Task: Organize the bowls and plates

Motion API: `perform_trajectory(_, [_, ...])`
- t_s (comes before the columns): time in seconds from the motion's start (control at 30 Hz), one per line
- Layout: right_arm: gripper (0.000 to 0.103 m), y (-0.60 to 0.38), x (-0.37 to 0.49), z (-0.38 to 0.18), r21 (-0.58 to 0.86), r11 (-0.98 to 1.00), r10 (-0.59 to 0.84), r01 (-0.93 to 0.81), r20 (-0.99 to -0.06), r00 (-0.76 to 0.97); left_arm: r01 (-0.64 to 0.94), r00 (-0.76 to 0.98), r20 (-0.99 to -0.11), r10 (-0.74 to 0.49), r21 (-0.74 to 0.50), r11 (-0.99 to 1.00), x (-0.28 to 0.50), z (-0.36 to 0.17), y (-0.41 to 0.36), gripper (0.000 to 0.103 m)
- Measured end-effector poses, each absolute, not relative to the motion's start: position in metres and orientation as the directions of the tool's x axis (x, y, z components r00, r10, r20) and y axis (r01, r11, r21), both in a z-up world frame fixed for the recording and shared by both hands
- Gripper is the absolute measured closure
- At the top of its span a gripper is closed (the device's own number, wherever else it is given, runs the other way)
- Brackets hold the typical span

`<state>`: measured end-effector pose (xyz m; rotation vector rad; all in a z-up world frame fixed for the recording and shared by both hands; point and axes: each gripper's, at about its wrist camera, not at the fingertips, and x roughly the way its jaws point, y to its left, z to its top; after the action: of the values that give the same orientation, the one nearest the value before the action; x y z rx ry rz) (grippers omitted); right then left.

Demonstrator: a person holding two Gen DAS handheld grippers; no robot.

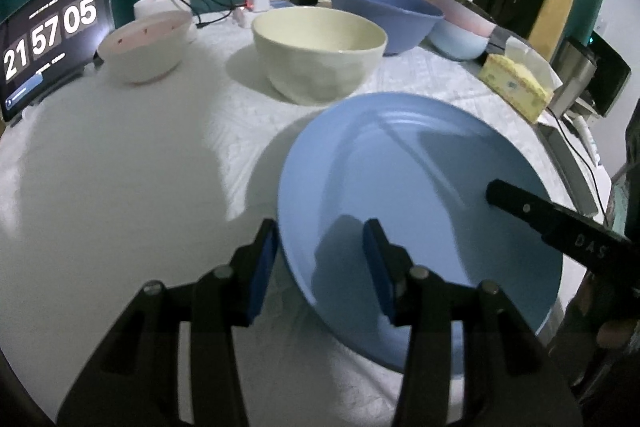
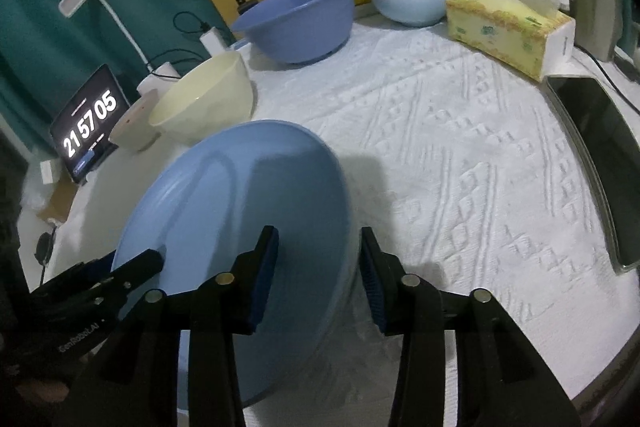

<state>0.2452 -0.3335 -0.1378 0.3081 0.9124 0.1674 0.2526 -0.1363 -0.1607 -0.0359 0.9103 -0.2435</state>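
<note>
Both grippers are straddling opposite edges of the round light-blue plastic plate (image 1: 420, 211), which is lying on the white textured tablecloth (image 2: 460, 155), presumably so it can be lifted level. The left gripper (image 1: 320, 267) is at the plate's nine o'clock rim and the right gripper (image 2: 318, 275) at three o'clock. Each is half-spread with the rim between its fingers, and whether the pads are pressing I cannot tell. The cream ceramic bowl (image 1: 320, 51) is sitting at twelve o'clock.

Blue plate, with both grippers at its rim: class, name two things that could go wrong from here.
1. The left gripper and right gripper each straddle the plate at its rim, with jaws wider than the rim. If lifted now, the plate could slip or tip.
2. The cream bowl sits just behind the plate, so a forward push might knock it.
</note>
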Motion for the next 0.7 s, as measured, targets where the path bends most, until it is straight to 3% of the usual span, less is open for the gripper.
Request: perform_trajectory(0.7, [0.061,-0.306,0.245,-0.130,0.282,0.959,0.237,-0.020,-0.764,0.599,0.181,0.597,-0.768,-0.233,-0.154,0.971,0.243,-0.161,-0.104,0.063])
